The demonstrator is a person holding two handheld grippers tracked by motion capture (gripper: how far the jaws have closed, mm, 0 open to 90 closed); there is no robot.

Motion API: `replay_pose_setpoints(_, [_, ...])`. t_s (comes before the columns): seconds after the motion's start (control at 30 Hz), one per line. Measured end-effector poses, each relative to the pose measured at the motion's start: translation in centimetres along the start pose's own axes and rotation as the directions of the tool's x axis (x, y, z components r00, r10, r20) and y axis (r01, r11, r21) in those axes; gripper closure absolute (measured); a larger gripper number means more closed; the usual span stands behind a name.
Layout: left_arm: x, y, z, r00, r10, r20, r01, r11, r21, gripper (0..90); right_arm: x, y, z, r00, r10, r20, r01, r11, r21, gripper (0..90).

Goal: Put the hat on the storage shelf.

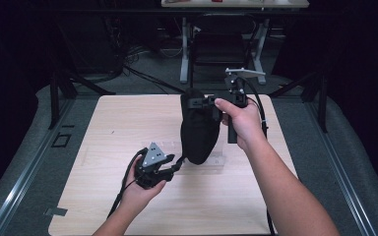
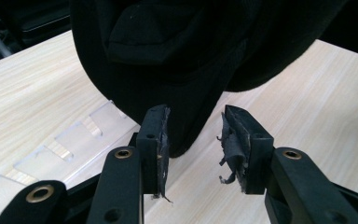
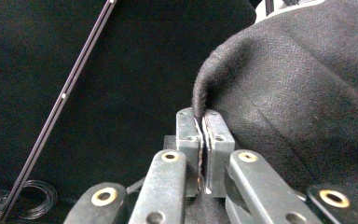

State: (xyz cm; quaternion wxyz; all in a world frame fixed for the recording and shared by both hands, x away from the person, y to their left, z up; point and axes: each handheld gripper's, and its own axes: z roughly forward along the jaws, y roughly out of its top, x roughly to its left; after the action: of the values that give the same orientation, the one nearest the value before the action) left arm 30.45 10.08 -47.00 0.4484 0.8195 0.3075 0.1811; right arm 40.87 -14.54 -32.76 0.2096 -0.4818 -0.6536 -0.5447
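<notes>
I have the right gripper (image 1: 207, 102) raised above the wooden table (image 1: 103, 142), its jaws pinched tight on the edge of a black fabric bag (image 1: 199, 132); the bag hangs from that grip over the table's middle, its lower end just above a clear plastic strip (image 2: 70, 140) lying on the tabletop; my left gripper (image 1: 170, 164) sits low beside the bag's bottom, jaws apart, the hanging cloth just beyond them.
</notes>
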Motion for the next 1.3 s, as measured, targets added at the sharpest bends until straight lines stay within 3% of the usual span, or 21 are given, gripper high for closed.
replay_pose_setpoints(0.17, [-0.2, 0.0, 1.1, 0.9995, 0.016, -0.028, -0.016, 0.9995, 0.027, 67.4, 0.0, -0.1, 0.1, 1.0, -0.003, -0.003, 0.003, 1.0, 0.006, 87.0])
replay_pose_setpoints(0.27, [-0.3, -0.1, 1.3, 0.9991, 0.029, -0.032, -0.028, 0.9992, 0.027, 77.0, 0.0, -0.1, 0.0, 1.0, 0.0, -0.003, 0.0, 1.0, 0.006, 86.7])
replay_pose_setpoints(0.7, [-1.1, -0.4, 1.2, 0.9875, 0.123, -0.098, -0.121, 0.9922, 0.033, 83.4, 0.0, -0.1, -0.2, 0.9999, -0.004, -0.016, 0.004, 1.0, -0.009, 83.5])
replay_pose_setpoints(0.87, [-1.1, -0.5, 1.2, 0.9865, 0.128, -0.102, -0.124, 0.9914, 0.039, 84.0, 0.2, -0.1, -0.8, 0.9998, -0.015, -0.012, 0.015, 1.0, -0.025, 82.6])
replay_pose_setpoints(0.93, [-1.1, -0.6, 1.1, 0.9855, 0.132, -0.107, -0.127, 0.9908, 0.047, 84.5, 0.3, -0.1, -1.2, 0.9994, -0.029, 0.021, 0.029, 0.999, -0.027, 82.3])
replay_pose_setpoints(1.3, [-0.2, -2.0, 0.8, 0.9888, 0.096, -0.114, -0.091, 0.9946, 0.049, 85.0, 0.1, -0.4, -4.3, 0.9936, -0.072, 0.087, 0.078, 0.995, -0.069, 79.4])
